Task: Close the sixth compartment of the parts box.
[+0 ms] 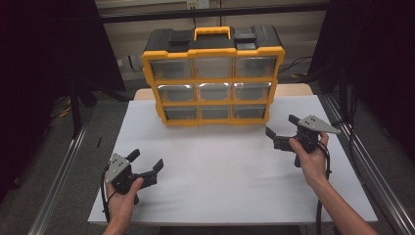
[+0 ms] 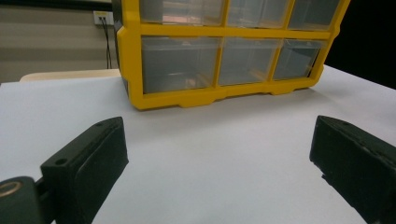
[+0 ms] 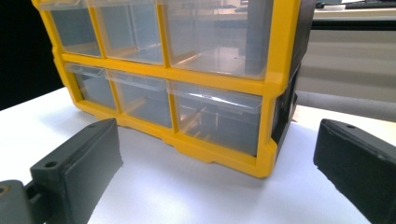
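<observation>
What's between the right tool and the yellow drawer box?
Nothing: in the high view, only bare white table lies between the open right tool and the yellow drawer box.

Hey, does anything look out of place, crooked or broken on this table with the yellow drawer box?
Nothing stands out. The yellow drawer organizer stands upright and square on the white table, all nine clear drawers pushed in, no cracks or spills visible. The left tool and the right tool are both open and hold nothing.
</observation>
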`<action>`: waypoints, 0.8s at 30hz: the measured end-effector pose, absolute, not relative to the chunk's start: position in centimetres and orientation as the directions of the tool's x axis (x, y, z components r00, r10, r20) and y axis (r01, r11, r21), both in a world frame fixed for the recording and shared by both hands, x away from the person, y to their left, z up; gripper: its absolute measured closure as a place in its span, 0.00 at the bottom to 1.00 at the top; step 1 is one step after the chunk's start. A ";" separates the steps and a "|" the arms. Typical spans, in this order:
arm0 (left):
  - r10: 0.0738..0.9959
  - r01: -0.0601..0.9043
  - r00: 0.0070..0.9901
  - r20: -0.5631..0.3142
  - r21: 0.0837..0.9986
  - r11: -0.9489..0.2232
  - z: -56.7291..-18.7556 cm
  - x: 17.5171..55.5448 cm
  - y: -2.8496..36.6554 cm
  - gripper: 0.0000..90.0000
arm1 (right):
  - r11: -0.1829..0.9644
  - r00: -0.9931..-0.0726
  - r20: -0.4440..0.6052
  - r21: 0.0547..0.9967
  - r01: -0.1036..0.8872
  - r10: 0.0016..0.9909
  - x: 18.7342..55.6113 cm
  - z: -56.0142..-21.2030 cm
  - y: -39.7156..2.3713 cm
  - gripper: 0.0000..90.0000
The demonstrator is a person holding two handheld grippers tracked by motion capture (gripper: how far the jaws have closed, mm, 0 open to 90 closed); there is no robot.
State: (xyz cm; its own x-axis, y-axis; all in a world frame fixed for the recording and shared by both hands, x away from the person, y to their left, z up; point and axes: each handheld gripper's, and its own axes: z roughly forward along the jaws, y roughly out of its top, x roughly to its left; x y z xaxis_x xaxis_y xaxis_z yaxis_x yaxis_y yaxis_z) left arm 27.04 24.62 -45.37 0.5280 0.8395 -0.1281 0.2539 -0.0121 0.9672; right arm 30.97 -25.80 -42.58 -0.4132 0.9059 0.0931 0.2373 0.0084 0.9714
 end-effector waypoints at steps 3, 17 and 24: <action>0.842 0.251 0.526 -0.121 0.968 -0.017 -45.3 27.0 24.6 0.05 | 0.007 -0.401 0.085 0.975 0.222 0.912 30.1 -42.6 -26.1 0.00; 0.844 0.243 0.525 -0.112 0.970 -0.022 -45.2 26.4 25.0 0.05 | -0.001 -0.378 0.085 0.976 0.216 0.922 26.7 -43.0 -27.7 0.01; 0.844 0.242 0.524 -0.110 0.970 -0.024 -45.0 26.0 25.0 0.04 | 0.012 -0.361 0.073 0.974 0.228 0.929 25.1 -43.3 -29.0 0.01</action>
State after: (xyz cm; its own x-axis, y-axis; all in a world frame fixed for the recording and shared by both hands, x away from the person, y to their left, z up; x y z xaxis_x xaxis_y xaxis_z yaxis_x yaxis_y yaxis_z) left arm 25.97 24.96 -45.00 0.5243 0.8444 -0.1098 0.2415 -0.0238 0.9701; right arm 25.09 -29.00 -43.30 -0.3615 0.9295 0.0733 0.2283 0.0120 0.9735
